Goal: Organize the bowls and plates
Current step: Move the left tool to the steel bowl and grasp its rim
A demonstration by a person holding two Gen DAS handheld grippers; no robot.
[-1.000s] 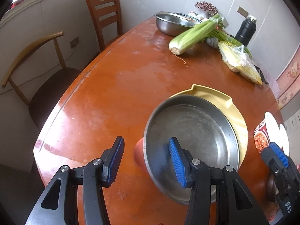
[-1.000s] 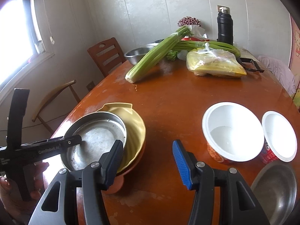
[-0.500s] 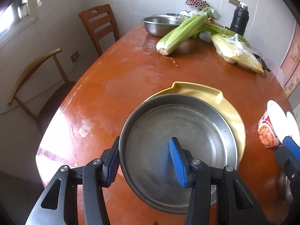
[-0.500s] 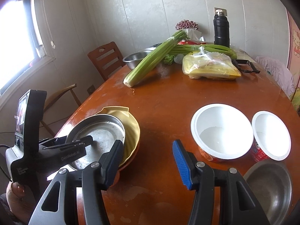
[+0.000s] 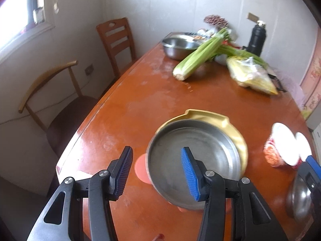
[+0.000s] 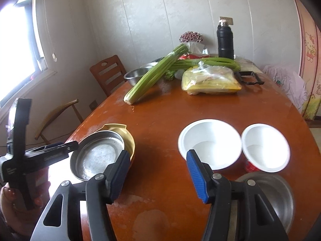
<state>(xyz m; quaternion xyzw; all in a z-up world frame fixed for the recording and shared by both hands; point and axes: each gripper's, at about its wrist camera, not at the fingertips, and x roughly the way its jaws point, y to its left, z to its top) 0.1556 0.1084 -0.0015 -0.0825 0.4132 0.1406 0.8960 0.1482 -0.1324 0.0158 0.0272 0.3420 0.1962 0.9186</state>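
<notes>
Steel plate (image 5: pixel 193 161): stacked in a yellow dish (image 5: pixel 230 127) at the near left of the table (image 5: pixel 152 98); a red rim shows under the stack.
Paper bowls (image 6: pixel 210 143): two, white inside, side by side on the right, well apart from the stack.
Steel bowl (image 6: pixel 278 194): near right edge, just in front of the paper bowls, partly behind the right gripper's finger.
Far end: celery (image 6: pixel 154 76), bagged food (image 6: pixel 210 80), steel basin (image 5: pixel 178 47), black flask (image 6: pixel 225 40). Clear of the stack.
Left gripper (image 5: pixel 156 172): jaws parted, nothing between the pads; right pad over the steel plate, contact unclear.
Right gripper (image 6: pixel 158 176): jaws have just been opening, nothing between them, over bare table between stack and paper bowls.
</notes>
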